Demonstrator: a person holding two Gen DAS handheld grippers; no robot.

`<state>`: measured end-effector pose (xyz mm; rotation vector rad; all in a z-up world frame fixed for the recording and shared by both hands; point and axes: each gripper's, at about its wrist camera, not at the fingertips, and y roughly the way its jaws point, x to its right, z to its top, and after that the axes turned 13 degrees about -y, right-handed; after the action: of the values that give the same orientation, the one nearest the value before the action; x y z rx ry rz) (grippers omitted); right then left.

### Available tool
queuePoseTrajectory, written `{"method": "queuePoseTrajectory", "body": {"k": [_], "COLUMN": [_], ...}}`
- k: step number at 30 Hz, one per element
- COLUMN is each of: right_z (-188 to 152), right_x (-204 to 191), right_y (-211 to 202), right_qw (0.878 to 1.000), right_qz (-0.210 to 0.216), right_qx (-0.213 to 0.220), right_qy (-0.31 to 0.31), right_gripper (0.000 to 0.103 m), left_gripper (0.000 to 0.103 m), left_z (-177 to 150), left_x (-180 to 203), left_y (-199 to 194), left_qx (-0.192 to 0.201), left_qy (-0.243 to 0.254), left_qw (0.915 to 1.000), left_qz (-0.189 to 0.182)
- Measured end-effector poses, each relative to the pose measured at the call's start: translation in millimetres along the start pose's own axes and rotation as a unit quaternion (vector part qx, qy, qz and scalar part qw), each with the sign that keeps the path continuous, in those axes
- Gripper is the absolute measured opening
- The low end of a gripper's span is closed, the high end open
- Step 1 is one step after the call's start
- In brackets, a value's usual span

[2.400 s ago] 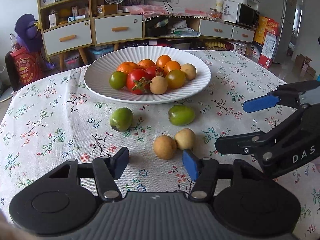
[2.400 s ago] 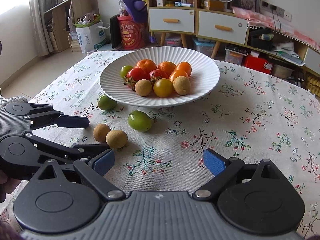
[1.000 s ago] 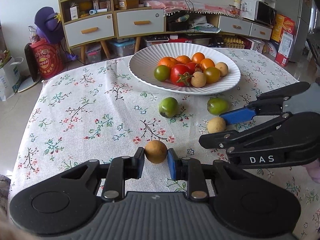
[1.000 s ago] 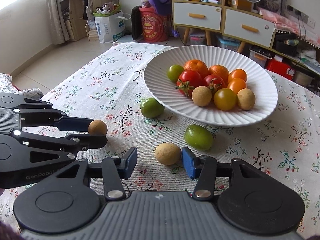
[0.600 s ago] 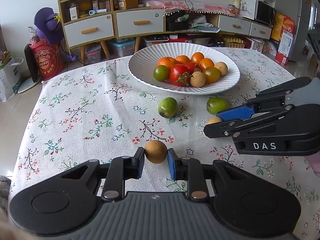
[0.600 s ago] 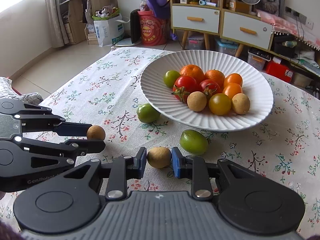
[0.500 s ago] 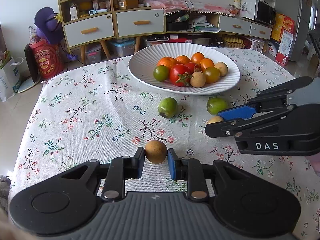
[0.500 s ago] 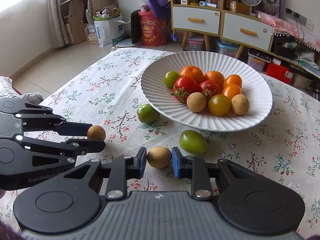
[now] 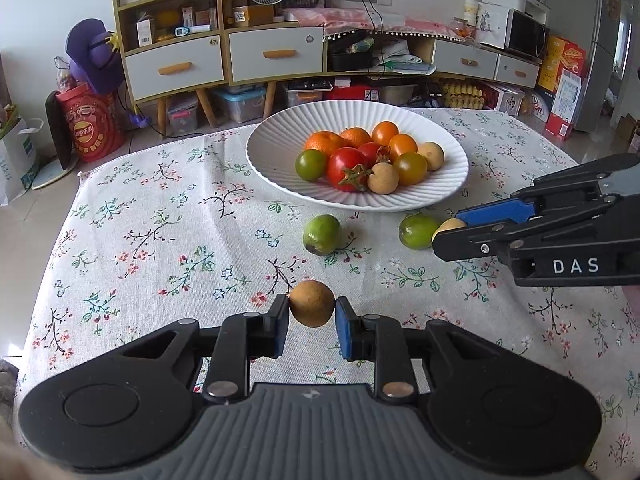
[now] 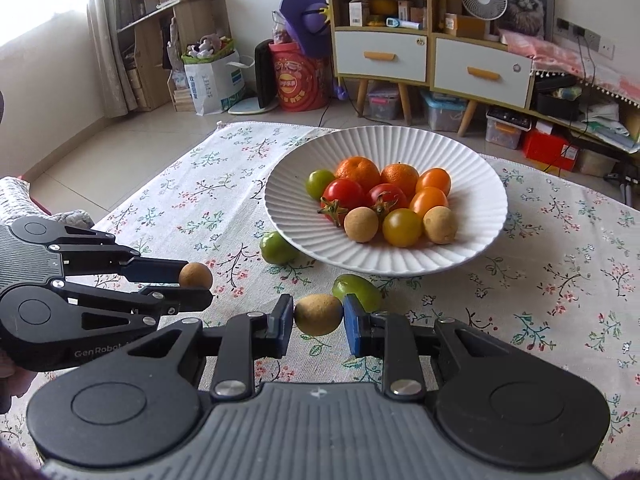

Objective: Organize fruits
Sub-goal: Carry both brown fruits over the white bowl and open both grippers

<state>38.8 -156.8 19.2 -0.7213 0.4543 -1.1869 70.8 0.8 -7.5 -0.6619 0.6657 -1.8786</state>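
My left gripper (image 9: 312, 322) is shut on a brown longan (image 9: 312, 303), held just above the floral cloth; the same gripper (image 10: 196, 282) and longan (image 10: 195, 275) show at the left of the right wrist view. My right gripper (image 10: 319, 324) is shut on a second, yellowish longan (image 10: 319, 314), lifted a little off the cloth; it appears at the right of the left wrist view (image 9: 450, 232). The white ribbed plate (image 9: 276, 128) (image 10: 472, 248) holds oranges, tomatoes and two longans. Two green fruits (image 9: 322, 234) (image 9: 418, 231) lie on the cloth before the plate.
The floral tablecloth (image 9: 160, 216) covers the whole table; its left edge drops to a tiled floor. Behind the table stand a drawer cabinet (image 9: 276, 54), a red drum (image 9: 90, 122) and storage boxes. Bare cloth lies left of the plate.
My right gripper closed on the yellowish longan and raised it slightly off the cloth, toward the plate. The left gripper kept still with its longan.
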Motion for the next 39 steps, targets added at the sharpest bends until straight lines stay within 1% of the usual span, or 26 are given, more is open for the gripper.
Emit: {"method": "queuePoseTrajectory", "body": {"k": [9,15,22,27,31,36,39], "right_z": [8.1,18.4,30.2,31.5,30.1,22.5,19.2], "right_x": [13.8,24.8,49.3,64.3,76.4,90.4,95.6], "right_y": [-11.6,-12.9,-4.4,6.6,13.7,22.2,22.9], "right_qw": [0.999,0.998,0.994,0.990,0.985,0.980,0.978], "right_qz": [-0.007,-0.020,-0.036,-0.041,-0.046,-0.042,-0.044], "right_qx": [0.027,0.044,0.054,0.046,0.045,0.040,0.040], "right_qy": [0.021,0.040,0.088,0.131,0.158,0.191,0.201], "right_gripper": [0.024,0.024,0.024,0.024,0.024,0.024,0.025], "left_gripper": [0.021,0.021,0.021,0.021,0.021,0.021,0.021], "left_z": [12.0,25.8,47.4,58.9,76.4,101.4,112.4], "left_x": [13.3,21.5,28.3,32.3,33.9,35.3,35.4], "left_y": [-3.3,-2.4,2.5,12.1,24.4,49.4,62.6], "left_qx": [0.015,0.031,0.053,0.050,0.047,0.022,0.017], "left_qy": [-0.003,-0.007,-0.024,-0.037,-0.036,-0.037,-0.044], "left_qw": [0.9998,0.9994,0.9981,0.9980,0.9982,0.9990,0.9989], "left_qz": [-0.015,-0.015,-0.022,-0.012,-0.009,-0.012,-0.007]}}
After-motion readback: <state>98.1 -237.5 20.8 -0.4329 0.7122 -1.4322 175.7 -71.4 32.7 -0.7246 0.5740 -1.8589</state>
